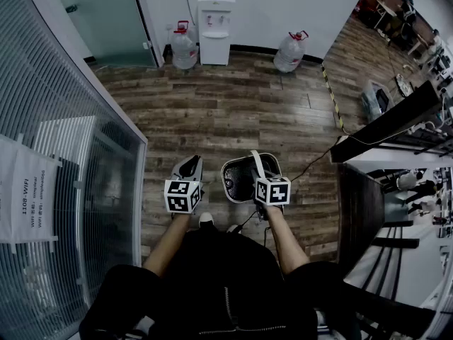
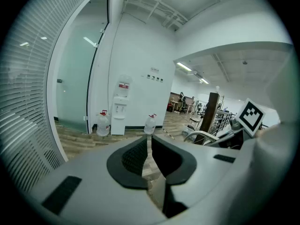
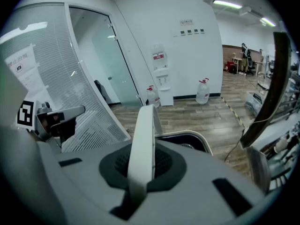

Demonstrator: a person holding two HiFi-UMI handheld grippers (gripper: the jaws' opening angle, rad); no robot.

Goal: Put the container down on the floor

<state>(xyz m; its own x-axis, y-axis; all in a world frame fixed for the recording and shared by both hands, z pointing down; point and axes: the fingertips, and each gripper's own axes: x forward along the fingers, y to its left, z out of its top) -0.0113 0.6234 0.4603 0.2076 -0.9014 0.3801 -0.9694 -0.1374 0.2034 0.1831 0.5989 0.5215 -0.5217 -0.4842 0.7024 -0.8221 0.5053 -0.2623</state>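
Right gripper [image 1: 262, 170] holds the one container [image 1: 237, 180] over the wood floor [image 1: 233, 112]. Two water jugs [image 1: 184, 48] flank one dispenser [image 1: 214, 27], and a sheet [image 1: 32, 197] reads "1108-WIFI". Left gripper view: left gripper [image 2: 147, 151] jaws a slit apart, empty. Right gripper view: jaws clamp one white handle [image 3: 142, 139].

A water jug [image 1: 183, 47] stands just beside the water dispenser [image 1: 215, 21].

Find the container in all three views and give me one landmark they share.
Head view: container at lower centre, held by its handle in the right gripper.
Left gripper view: probably the pale curved edge of the container, right of the jaws.
Right gripper view: container at centre, just beyond the jaws, which are shut on the handle.
Shared landmark: water dispenser against the far wall.
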